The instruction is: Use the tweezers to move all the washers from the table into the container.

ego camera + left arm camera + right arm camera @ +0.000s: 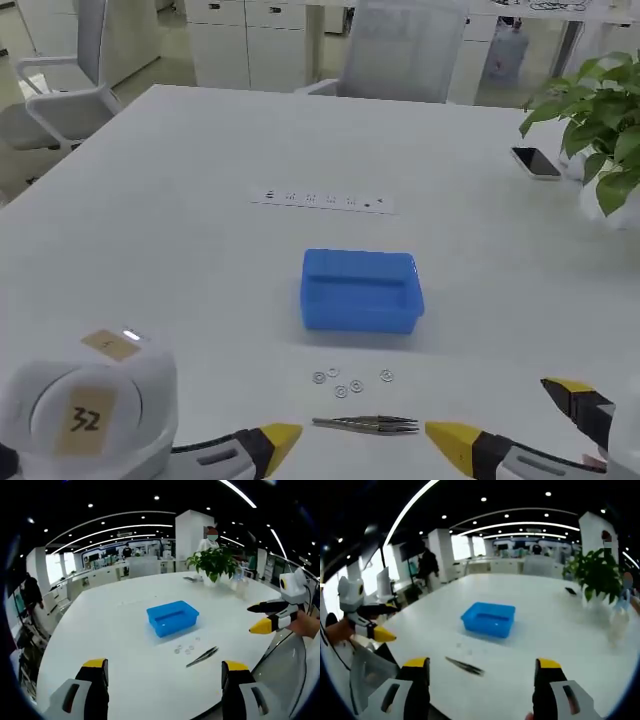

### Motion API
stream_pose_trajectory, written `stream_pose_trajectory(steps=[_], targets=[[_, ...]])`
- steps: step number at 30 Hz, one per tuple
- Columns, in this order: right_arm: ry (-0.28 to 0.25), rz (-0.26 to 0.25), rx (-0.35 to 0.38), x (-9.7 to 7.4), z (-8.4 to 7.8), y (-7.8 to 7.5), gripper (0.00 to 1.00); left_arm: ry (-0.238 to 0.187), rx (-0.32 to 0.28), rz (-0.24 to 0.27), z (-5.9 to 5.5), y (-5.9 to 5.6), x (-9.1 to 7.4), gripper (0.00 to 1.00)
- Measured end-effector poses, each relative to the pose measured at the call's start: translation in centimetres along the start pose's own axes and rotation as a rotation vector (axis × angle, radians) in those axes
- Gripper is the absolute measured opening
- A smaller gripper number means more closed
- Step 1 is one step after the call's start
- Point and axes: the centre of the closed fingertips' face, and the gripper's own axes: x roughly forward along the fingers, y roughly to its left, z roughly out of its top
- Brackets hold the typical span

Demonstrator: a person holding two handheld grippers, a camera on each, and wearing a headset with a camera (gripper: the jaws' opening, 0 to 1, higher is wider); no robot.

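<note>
1. Left gripper (165,665) low at the near edge of the table (180,180), jaws spread wide, empty; right gripper (482,663) same, both pointing forward.
2. Tweezers (365,424) lie flat between them; washers (350,380) just beyond, in front of the blue container (360,290).
3. Sticker (85,418) on left gripper reads "32".

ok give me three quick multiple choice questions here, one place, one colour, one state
1. Where on the table are the tweezers?
A) at its far edge
B) just nearer the person than the washers
C) at its left corner
2. What colour is the container?
A) red
B) green
C) blue
3. How is the left gripper?
A) open, empty
B) shut on the tweezers
C) shut on a washer
Answers:
1 B: the head view shows them lying just below the washers.
2 C: its walls are blue.
3 A: its jaws stand wide apart, nothing between.
</note>
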Motion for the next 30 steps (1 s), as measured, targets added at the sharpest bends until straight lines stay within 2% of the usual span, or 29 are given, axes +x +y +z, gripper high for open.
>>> stream_pose_trajectory(steps=[16,30], targets=[[0.011,-0.014,0.012,0.0,-0.5,-0.5,0.84,0.019,0.012,-0.014,-0.3,-0.2,0.5,0.95],[0.031,0.002,0.012,0.6,-0.9,-0.4,0.84,0.053,0.044,-0.041,-0.8,-0.8,1.5,0.93]])
